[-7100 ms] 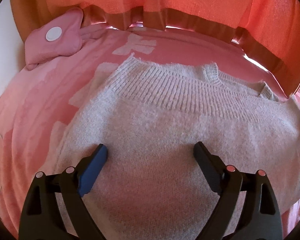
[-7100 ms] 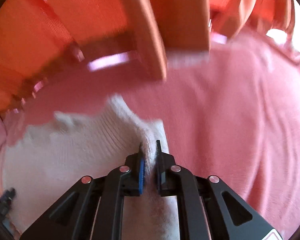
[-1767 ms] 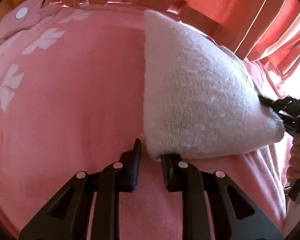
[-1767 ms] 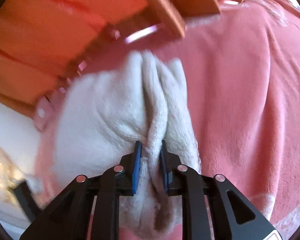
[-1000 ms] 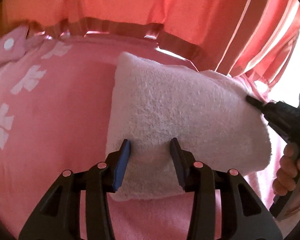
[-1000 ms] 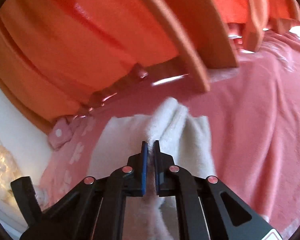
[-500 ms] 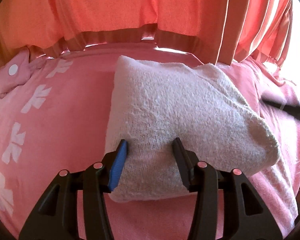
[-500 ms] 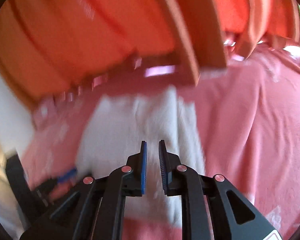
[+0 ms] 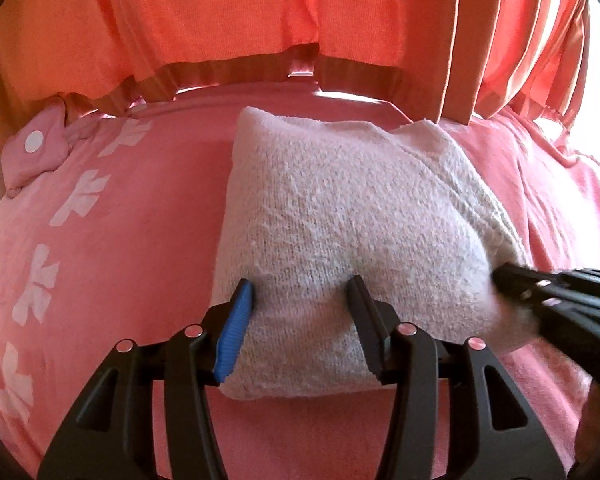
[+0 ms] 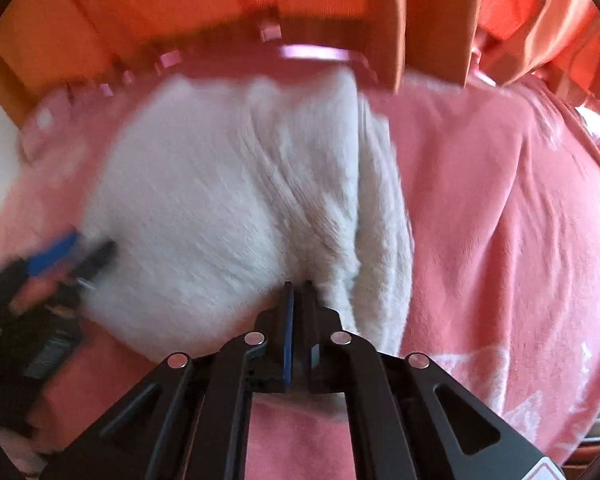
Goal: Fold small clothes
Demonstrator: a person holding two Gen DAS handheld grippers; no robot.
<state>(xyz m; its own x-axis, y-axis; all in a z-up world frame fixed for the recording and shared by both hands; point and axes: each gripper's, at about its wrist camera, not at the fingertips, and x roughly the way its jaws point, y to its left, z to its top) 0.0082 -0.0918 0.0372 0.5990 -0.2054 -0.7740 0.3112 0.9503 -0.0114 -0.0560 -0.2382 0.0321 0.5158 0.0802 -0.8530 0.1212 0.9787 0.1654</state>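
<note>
The white knit sweater (image 9: 340,232) lies folded into a compact, puffy packet on the pink blanket (image 9: 132,240) of the bed, towards the curtain (image 9: 220,20) at 12 o'clock. The left tool (image 9: 300,296) hovers over the packet's near edge with its jaws spread wide and nothing between them. The right tool (image 10: 298,286) sits at the packet's 5 o'clock corner with its jaws nearly together; the right wrist view is blurred, so whether any knit is pinched between them I cannot tell. By my reading the folding itself looks finished and the step in hand is letting go and tidying. The next move likely calls for drawing both tools back gently without dragging the soft layers open, or pressing the bulging top flat
</note>
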